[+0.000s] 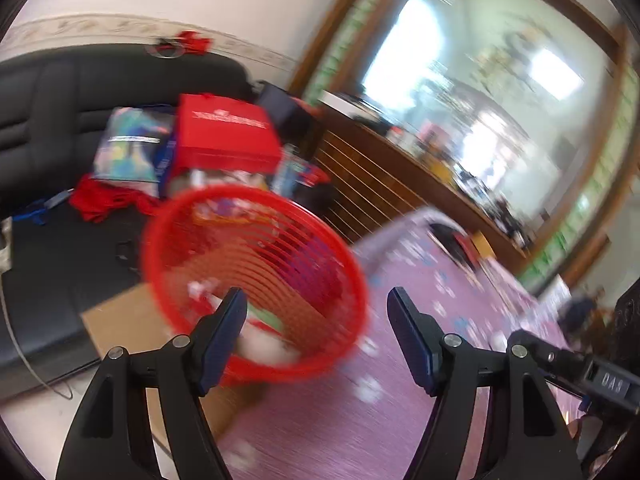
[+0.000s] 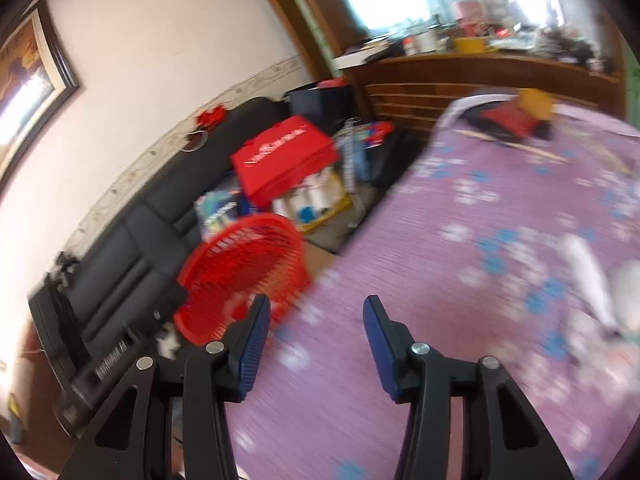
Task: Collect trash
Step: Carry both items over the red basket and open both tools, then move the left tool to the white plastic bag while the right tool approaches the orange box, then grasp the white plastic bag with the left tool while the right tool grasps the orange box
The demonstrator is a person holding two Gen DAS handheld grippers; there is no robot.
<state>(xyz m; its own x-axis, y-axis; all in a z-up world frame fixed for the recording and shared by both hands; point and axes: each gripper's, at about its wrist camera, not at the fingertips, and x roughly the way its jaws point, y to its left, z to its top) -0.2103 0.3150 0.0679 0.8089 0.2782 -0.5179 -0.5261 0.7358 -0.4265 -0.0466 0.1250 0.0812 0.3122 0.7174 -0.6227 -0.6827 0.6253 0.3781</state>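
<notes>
Both claws, left (image 1: 316, 322) and right (image 2: 316, 332), gape with nothing inside. White paper scraps (image 2: 592, 280) look light and soft; pinch the middle, drop in the red basket (image 1: 256, 280).

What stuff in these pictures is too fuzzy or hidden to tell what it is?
- Trash inside the red basket: left wrist view, smeared by motion blur; only white and green blobs show.
- White things on the purple tablecloth: right wrist view, blurred near the edge.
- Clutter on the wooden counter: both views, too small and blurred.
- Basket's bottom: hidden by the left tongs.
</notes>
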